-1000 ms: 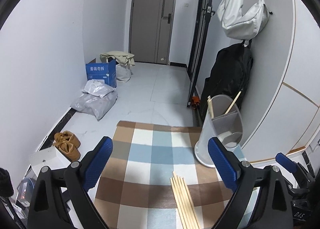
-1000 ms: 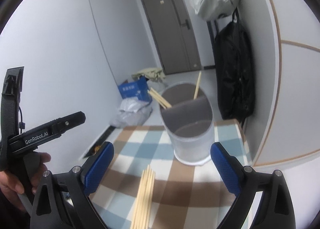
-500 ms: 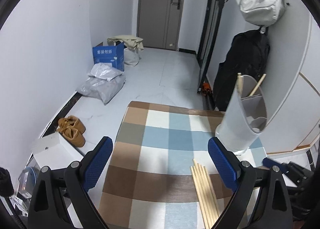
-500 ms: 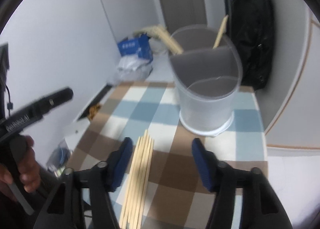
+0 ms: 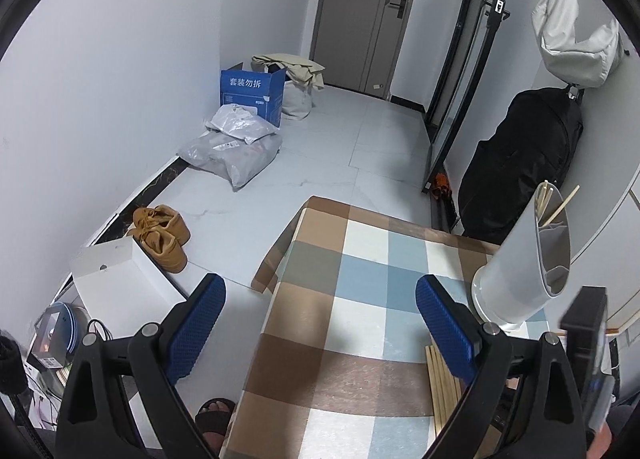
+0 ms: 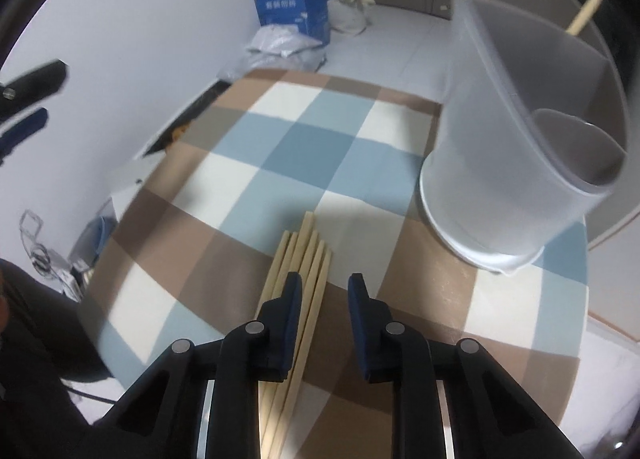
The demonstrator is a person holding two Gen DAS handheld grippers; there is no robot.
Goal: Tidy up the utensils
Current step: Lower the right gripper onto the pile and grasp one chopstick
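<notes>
Several pale wooden chopsticks lie side by side in a flat bundle on the bench, which is covered by a brown, blue and cream checked cloth. A translucent grey plastic utensil holder with an inner divider stands on the cloth just beyond and to the right of the bundle. At least three chopsticks already stand in its rear compartment; the front compartment appears empty, so far as can be seen.

Right tongs: blue-padded jaws pointed steeply down over the near part of the bundle. They have just been closing and now stand narrowly apart. The left pad overlaps the sticks in view; the gap between the pads shows mostly bare cloth beside the bundle's right edge. No stick is lifted or visibly pinched.

Left tongs: jaws wide apart, holding nothing, over the left side of the cloth, well clear of the holder.

Assessment: task partly done. A few sticks are stored; the larger group remains on the bench, to be picked up and carried to the holder. The present grasp is not yet secured.
</notes>
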